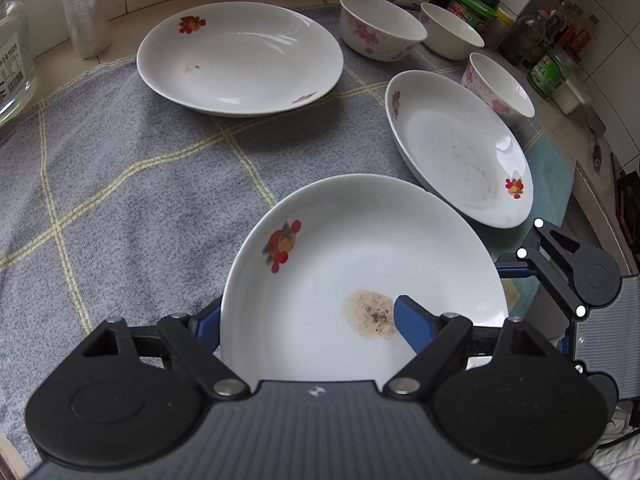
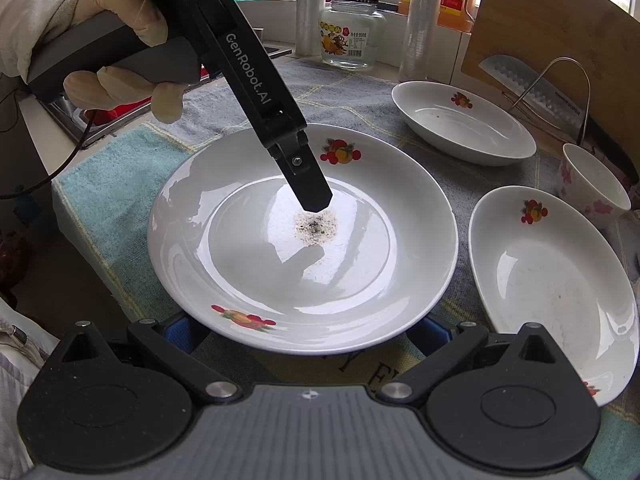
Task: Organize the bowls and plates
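A white plate (image 1: 320,248) (image 2: 248,260) with fruit prints and a brown speckled stain lies nearest on the grey checked cloth (image 1: 120,180). My left gripper (image 1: 308,308) is open and straddles the plate's side. Its right finger (image 1: 412,324) (image 2: 308,176) reaches to the stain, and its left finger is hidden behind the rim. My right gripper (image 2: 306,332) is open too, with both blue pads tucked under the plate's near rim. Two more plates (image 1: 452,152) (image 1: 240,60) and three flowered bowls (image 1: 380,24) (image 1: 452,30) (image 1: 500,84) stand further back.
A gloved hand (image 2: 120,40) holds the left gripper. A glass jar (image 2: 352,36), a roll of plastic wrap (image 1: 84,8), spice bottles (image 1: 552,52), a cutting board (image 2: 540,20) and a knife (image 2: 532,92) line the back. The table edge (image 2: 68,208) drops off just beyond the near plate.
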{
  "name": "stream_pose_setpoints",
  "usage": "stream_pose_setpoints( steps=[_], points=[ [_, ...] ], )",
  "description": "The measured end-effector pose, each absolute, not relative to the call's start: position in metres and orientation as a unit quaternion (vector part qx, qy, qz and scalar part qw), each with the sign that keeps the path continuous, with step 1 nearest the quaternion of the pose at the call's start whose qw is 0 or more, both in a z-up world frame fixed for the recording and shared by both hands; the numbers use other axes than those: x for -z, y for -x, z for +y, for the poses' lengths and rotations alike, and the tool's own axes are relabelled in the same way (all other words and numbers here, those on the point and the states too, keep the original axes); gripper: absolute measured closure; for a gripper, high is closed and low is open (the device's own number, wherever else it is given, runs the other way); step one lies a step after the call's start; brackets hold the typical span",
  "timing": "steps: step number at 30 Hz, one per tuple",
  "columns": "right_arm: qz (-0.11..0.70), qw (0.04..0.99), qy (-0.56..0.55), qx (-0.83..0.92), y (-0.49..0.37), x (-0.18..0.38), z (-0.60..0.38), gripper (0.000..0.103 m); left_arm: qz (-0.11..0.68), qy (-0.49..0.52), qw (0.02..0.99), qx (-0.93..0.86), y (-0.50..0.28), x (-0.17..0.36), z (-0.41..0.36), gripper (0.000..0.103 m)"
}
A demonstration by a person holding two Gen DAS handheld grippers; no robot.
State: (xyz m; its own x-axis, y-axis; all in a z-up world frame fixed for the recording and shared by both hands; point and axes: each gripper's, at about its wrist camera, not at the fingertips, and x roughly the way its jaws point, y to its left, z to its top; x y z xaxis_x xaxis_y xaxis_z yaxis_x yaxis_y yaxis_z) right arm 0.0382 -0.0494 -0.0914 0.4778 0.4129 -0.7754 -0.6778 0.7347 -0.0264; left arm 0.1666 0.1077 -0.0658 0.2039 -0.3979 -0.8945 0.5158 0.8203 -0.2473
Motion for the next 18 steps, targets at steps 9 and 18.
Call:
stream_pose_setpoints(
  steps=[9, 18],
  points=[
    [0.386, 0.836, 0.184, -0.344, -0.045, 0.083, -0.032, 0.0, 0.542, -0.03, 0.794, 0.271, -0.162, 0.051, 0.144, 0.018],
    [0.375, 0.824, 0.199, -0.374, -0.066, 0.079, 0.009, 0.0, 0.53, -0.009, 0.814, 0.239, -0.167, 0.043, 0.19, 0.018]
  ],
)
